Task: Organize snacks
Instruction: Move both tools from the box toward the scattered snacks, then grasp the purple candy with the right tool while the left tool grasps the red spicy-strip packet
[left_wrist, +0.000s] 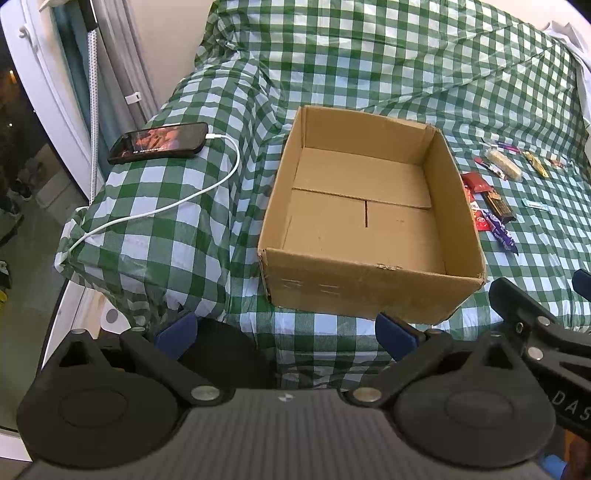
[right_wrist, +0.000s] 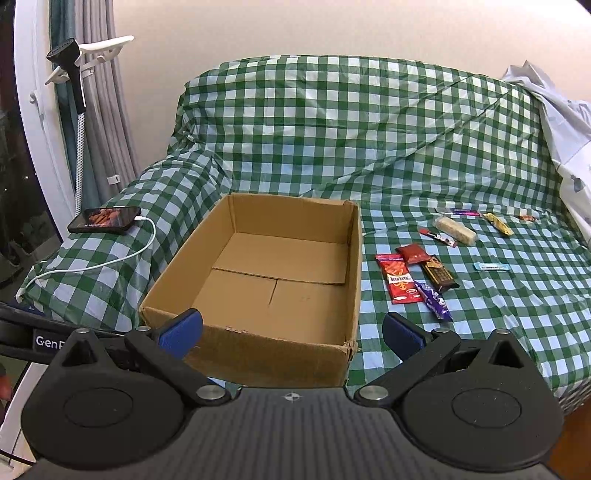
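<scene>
Cardboard box (left_wrist: 369, 221), open-topped and with nothing inside, sits on a sofa draped in a green-and-white checked cloth (left_wrist: 369, 66), as seen from the left wrist. The left gripper (left_wrist: 286, 330) hangs before the box's near wall with its blue-padded jaws spread wide and nothing between them. To the left, on the covered armrest, lies a phone (left_wrist: 159, 143) with its screen lit and a white charging cable (left_wrist: 177, 206) trailing off the armrest. To the right of the box the snacks lie scattered on the cloth: a dark chocolate bar (left_wrist: 498, 207), a purple wrapper (left_wrist: 502, 230) and a pale cereal bar (left_wrist: 504, 165) farther back. Part of the right gripper's black frame juts in at the right edge.

From the right wrist, the right gripper (right_wrist: 291, 334) also stands wide apart and holds nothing, hovering at the box's (right_wrist: 258, 273) near right corner. Just right of the box lie a red snack packet (right_wrist: 400, 280), a small red sachet (right_wrist: 413, 253), the chocolate bar (right_wrist: 439, 275) and the purple wrapper (right_wrist: 436, 300). Farther back are the cereal bar (right_wrist: 456, 229), a gold-wrapped bar (right_wrist: 498, 223) and a light blue stick pack (right_wrist: 493, 266).
</scene>
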